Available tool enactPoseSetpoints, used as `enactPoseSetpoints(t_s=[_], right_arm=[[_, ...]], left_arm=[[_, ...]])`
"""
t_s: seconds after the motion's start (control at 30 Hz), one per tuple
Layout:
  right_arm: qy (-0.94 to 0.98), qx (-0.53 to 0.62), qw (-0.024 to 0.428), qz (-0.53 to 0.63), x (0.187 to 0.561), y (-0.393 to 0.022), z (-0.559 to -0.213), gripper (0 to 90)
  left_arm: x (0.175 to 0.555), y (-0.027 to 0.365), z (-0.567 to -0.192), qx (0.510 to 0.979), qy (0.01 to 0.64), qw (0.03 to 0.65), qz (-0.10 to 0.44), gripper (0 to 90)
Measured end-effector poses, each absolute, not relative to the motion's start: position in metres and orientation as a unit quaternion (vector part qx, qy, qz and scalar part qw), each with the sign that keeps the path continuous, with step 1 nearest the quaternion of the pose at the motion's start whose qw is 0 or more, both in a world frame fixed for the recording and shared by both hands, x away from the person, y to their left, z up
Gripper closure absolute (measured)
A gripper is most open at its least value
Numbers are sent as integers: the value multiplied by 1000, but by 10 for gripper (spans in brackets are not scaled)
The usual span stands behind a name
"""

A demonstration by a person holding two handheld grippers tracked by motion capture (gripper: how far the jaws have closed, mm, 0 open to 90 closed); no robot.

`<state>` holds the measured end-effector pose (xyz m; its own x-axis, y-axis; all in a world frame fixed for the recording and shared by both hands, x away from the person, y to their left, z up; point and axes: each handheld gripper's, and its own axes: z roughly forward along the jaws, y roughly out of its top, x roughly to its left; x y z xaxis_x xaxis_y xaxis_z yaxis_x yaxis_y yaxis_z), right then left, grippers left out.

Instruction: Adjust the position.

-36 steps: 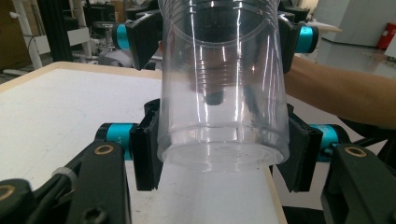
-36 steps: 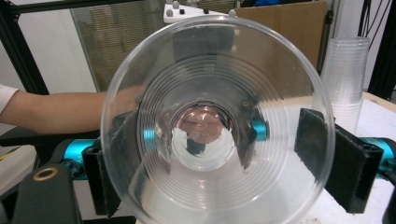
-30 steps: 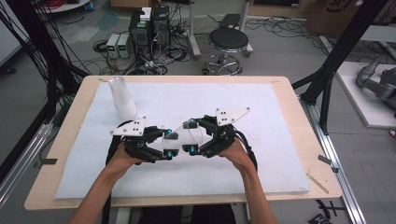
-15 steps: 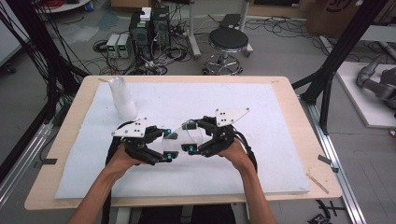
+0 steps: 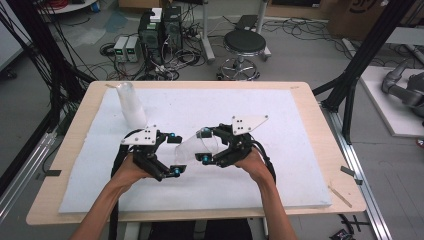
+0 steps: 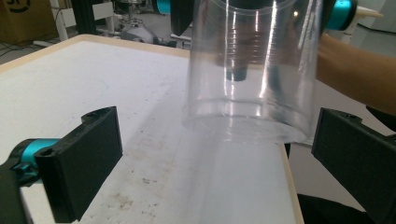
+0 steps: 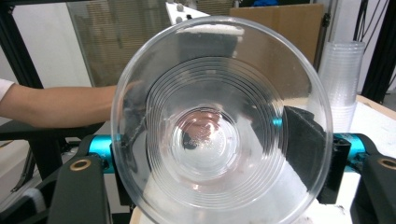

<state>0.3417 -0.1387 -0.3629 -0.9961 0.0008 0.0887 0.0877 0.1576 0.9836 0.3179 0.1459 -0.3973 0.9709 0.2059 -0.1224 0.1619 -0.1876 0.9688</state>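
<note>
Clear plastic cup (image 5: 192,147) lay on its side in the air betw. the two grippers, above the white foam pad (image 5: 300,150), near pad's middle. Held at its mouth end by right gripper (image 5: 206,146), jaws pinching the cup from either side; base end pointed toward left gripper (image 5: 176,155). Left gripper's jaws spread wide, one each side of the cup's base end, not touching it.

In left gripper view: cup (image 6: 254,70) seen from the side, base rim nearest the camera, sitting betw. the two black jaws w/ clear gaps both sides; right hand's forearm (image 6: 359,74) behind it.

In right gripper view: looked straight down into the cup (image 7: 222,126), mouth rim toward camera, concentric ridges and round bottom visible; black jaw pads pressed vs. cup wall left and right. Person's other forearm (image 7: 60,105) crossed behind at left.

Stack of clear cups (image 5: 131,104) stood upright near pad's far left corner, well apart from the held cup; same stack (image 7: 343,81) at right edge of right gripper view. Pad rested on a wooden table (image 5: 345,165). Stool (image 5: 244,45) and cabling on floor beyond the table.
</note>
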Motion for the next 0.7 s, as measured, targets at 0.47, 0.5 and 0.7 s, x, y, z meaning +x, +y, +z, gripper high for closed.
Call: enactPoseSetpoints(t_s=[0.47, 0.5, 0.7], right_arm=[[-813, -89, -14, -576, 348, -145, -350, 290], [-819, -99, -22, -565, 349, -146, -349, 290], [-844, -144, -48, -515, 357, -148, -341, 292]], left_arm=[[301, 174, -423, 786, 231, 564, 102, 18], [299, 178, -426, 784, 238, 562, 112, 18], [287, 197, -438, 758, 288, 561, 169, 18]])
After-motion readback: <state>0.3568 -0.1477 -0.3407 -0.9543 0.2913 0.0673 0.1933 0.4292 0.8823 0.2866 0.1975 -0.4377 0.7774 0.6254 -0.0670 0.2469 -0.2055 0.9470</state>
